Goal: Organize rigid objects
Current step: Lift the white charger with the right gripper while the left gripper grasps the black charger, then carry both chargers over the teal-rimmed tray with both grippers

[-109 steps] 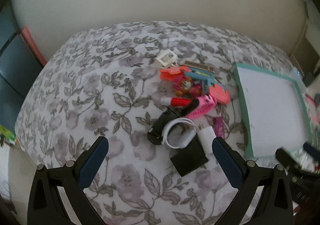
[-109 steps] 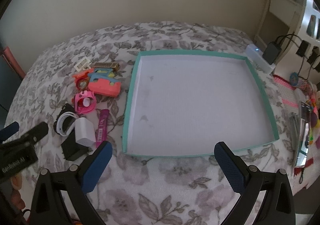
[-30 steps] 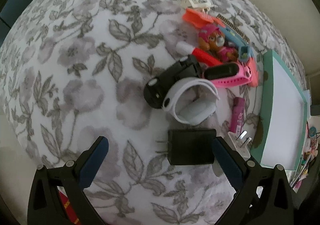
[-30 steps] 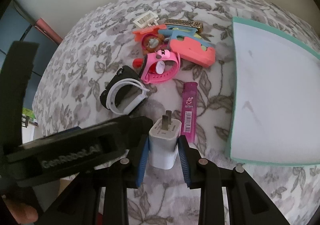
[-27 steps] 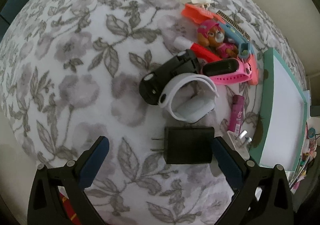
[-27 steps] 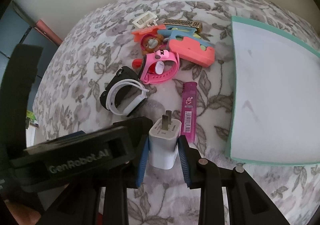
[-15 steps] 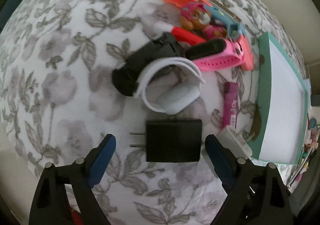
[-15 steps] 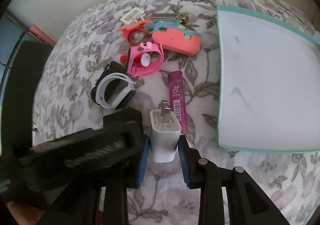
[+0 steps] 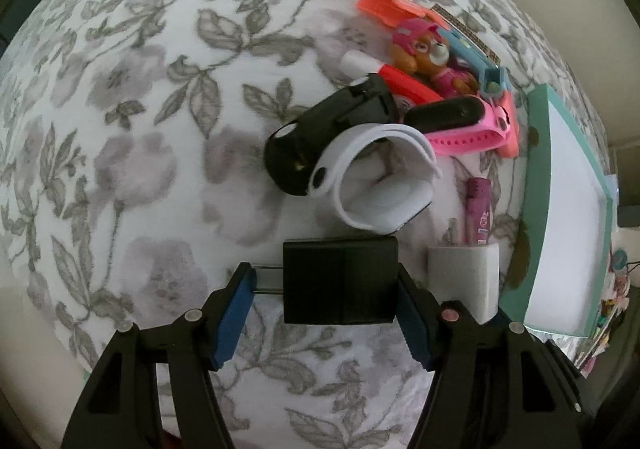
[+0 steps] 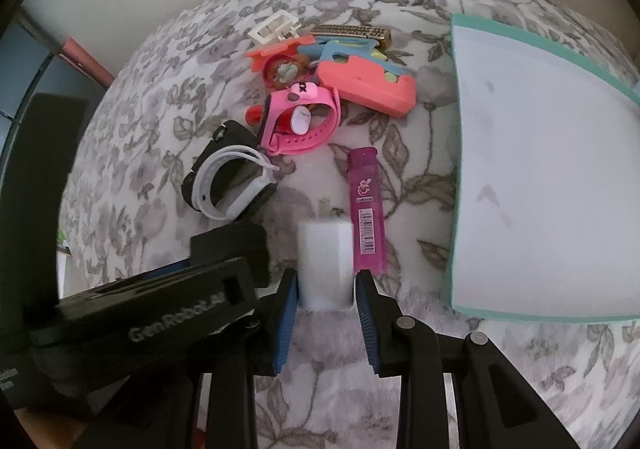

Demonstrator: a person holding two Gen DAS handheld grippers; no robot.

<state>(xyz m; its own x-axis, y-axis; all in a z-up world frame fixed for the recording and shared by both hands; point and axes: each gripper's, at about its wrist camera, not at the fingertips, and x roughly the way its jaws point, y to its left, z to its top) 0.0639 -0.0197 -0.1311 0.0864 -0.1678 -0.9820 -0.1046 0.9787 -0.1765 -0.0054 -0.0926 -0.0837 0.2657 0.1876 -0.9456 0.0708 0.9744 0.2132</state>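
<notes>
**Two chargers between the jaws, tray edge close on the right**

On the far left we see only bare floral bedspread, a wide free zone down to its rounded edge. Our left gripper points down over the black charger; its jaws are closing with the charger between them, the right pad at the body, the left pad at the prong tips. Just above lies a white watch leaning on a black device, so little room is there. Our right gripper pinches the white charger, which stands just beside the black one. A purple lighter lies touching its right side. Further right, past a narrow strip of cloth, runs the green edge of the tray, with an empty white floor.
</notes>
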